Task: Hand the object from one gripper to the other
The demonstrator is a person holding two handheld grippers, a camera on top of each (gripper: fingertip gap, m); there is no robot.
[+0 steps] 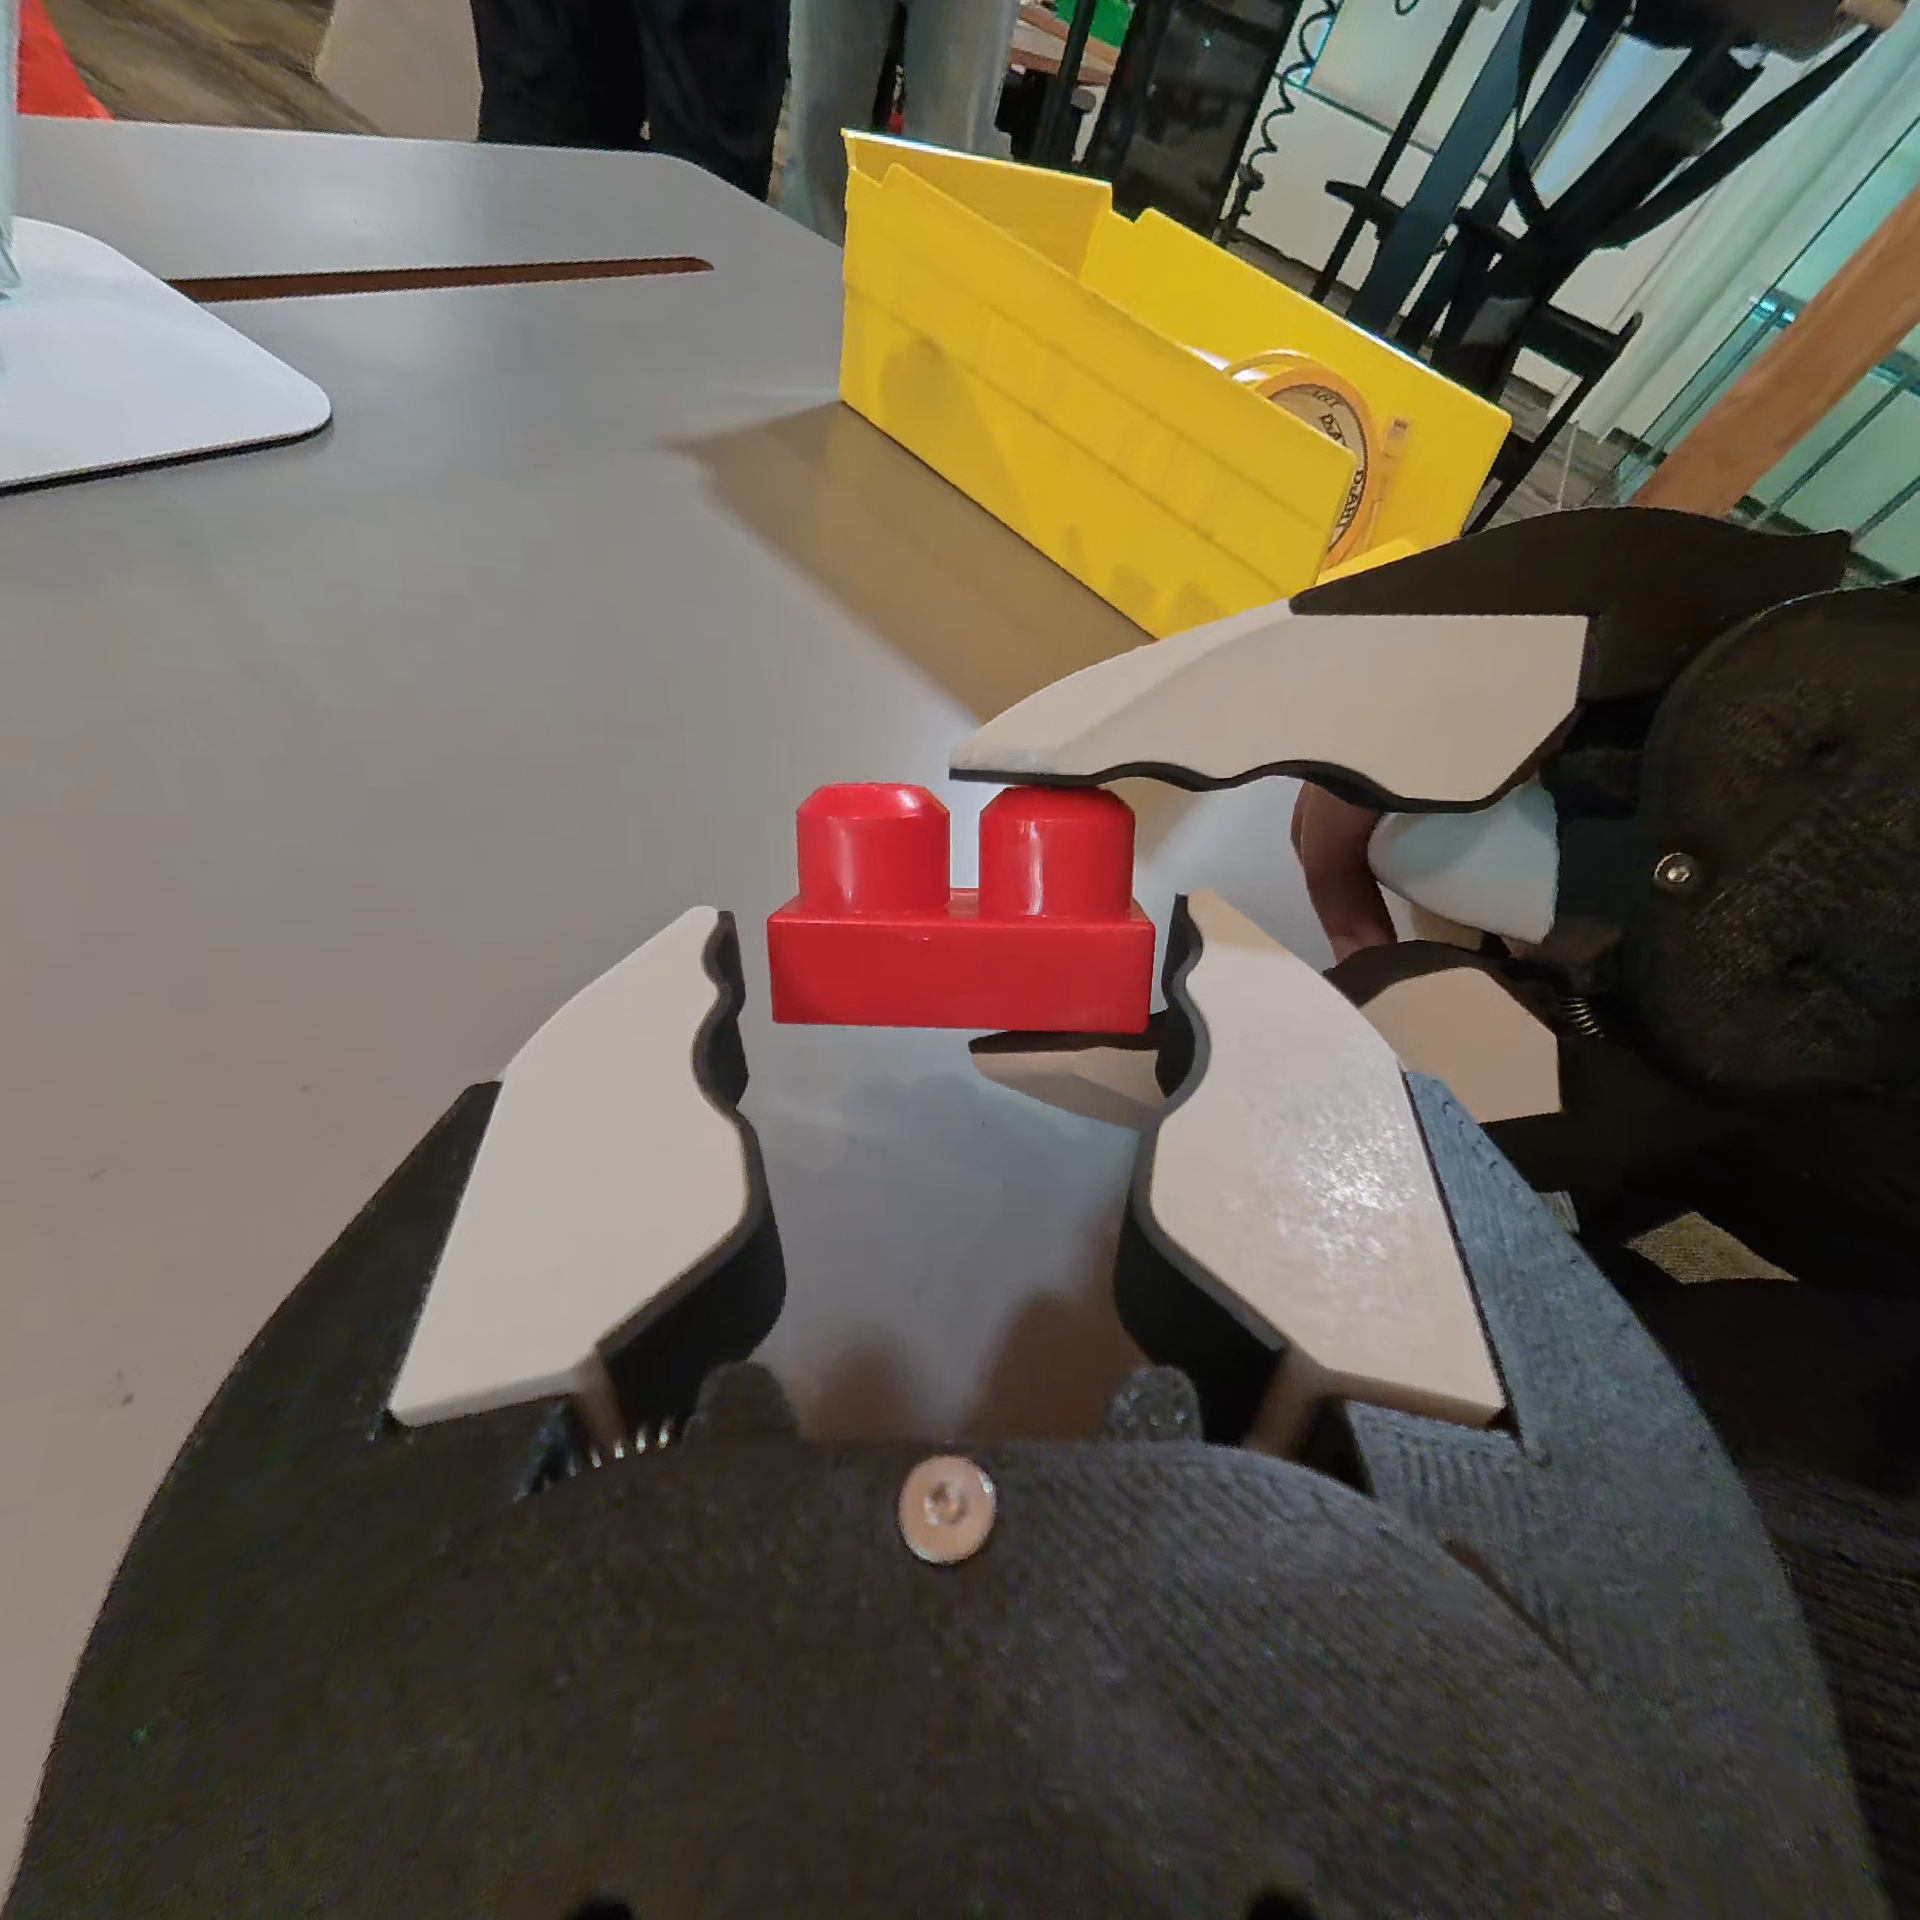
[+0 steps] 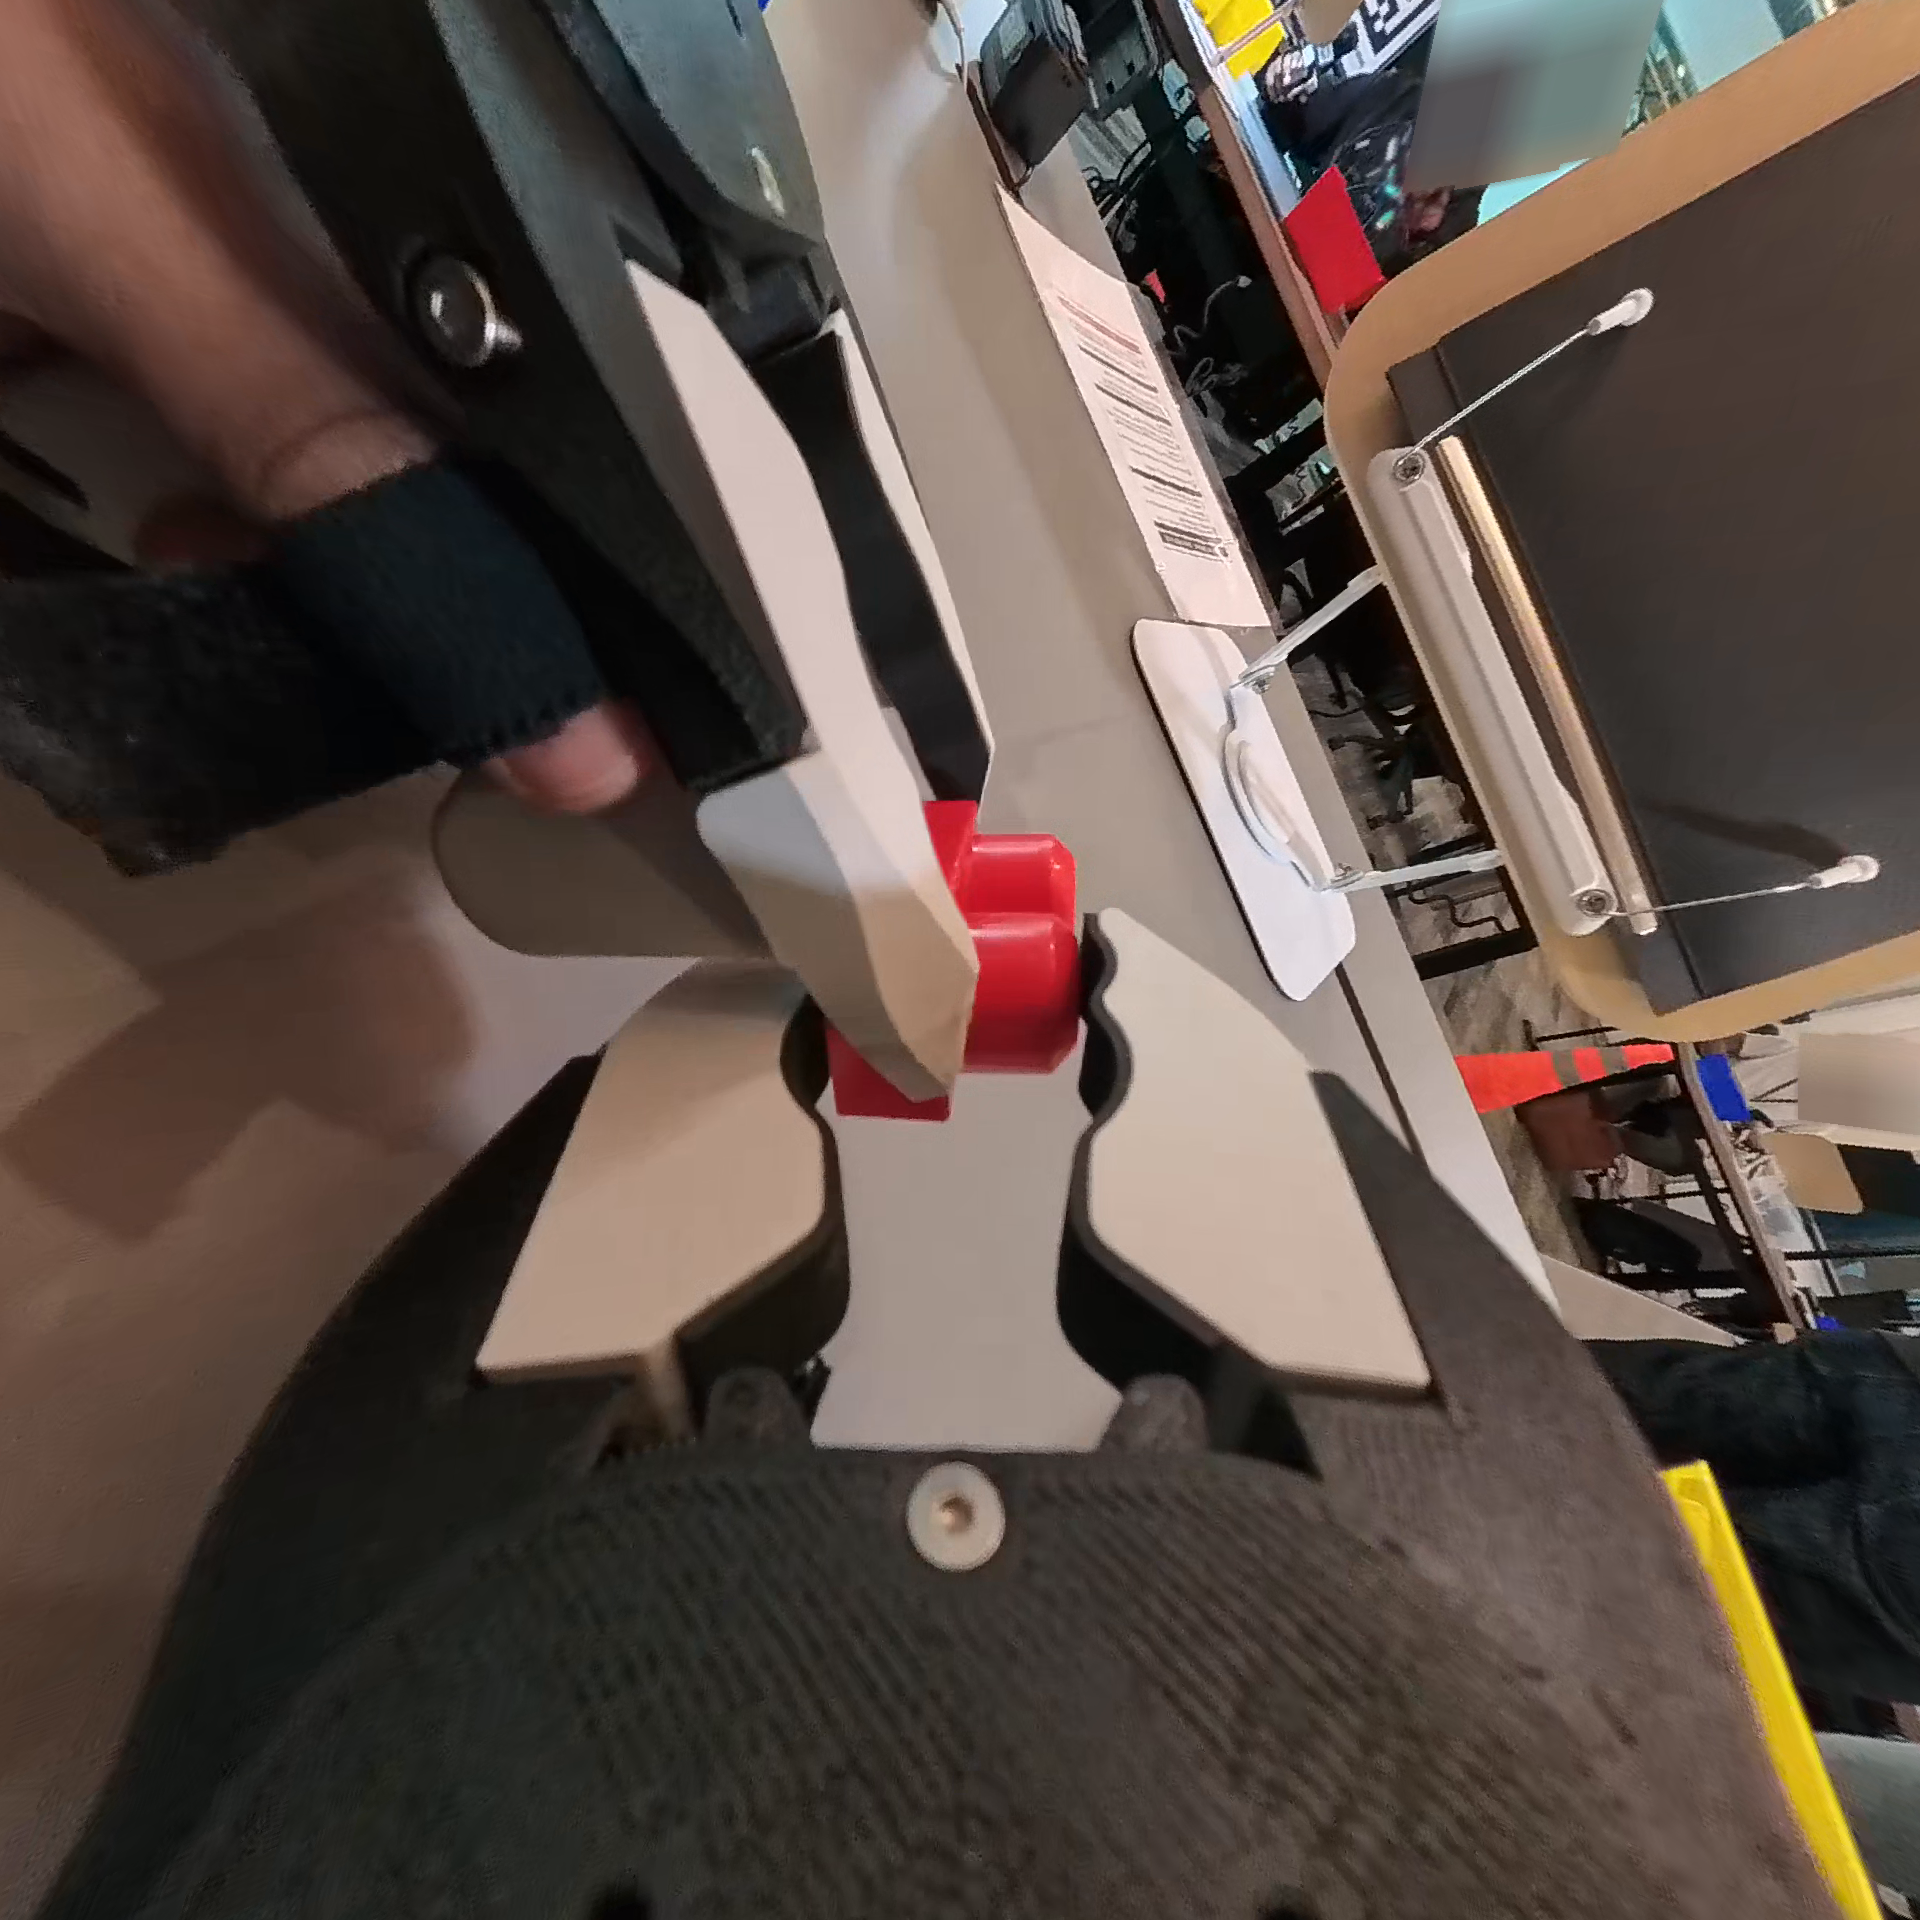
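A red two-stud brick point(image 1: 935, 966) hangs in the air above the grey table point(image 1: 416, 623). My right gripper point(image 1: 1039, 914) reaches in from the right and is shut on it, one finger on top of the right stud and one under the base. My left gripper point(image 1: 956, 966) straddles the brick's two ends. Its right finger touches the brick and a narrow gap shows at its left finger, so it is open. In the right wrist view, the brick point(image 2: 1023, 935) sits clamped between my right gripper's point(image 2: 951, 1003) fingers. The left gripper point(image 2: 951, 925) comes in from the upper left, held by a hand.
A yellow bin point(image 1: 1039, 395) holding a tape roll and a yellow cable stands on the table behind the brick. A white stand base point(image 1: 135, 364) lies at the far left, near a slot point(image 1: 447, 275) in the tabletop. A paper sheet point(image 2: 1132, 395) lies on the table. My left and right fingertips are right by each other.
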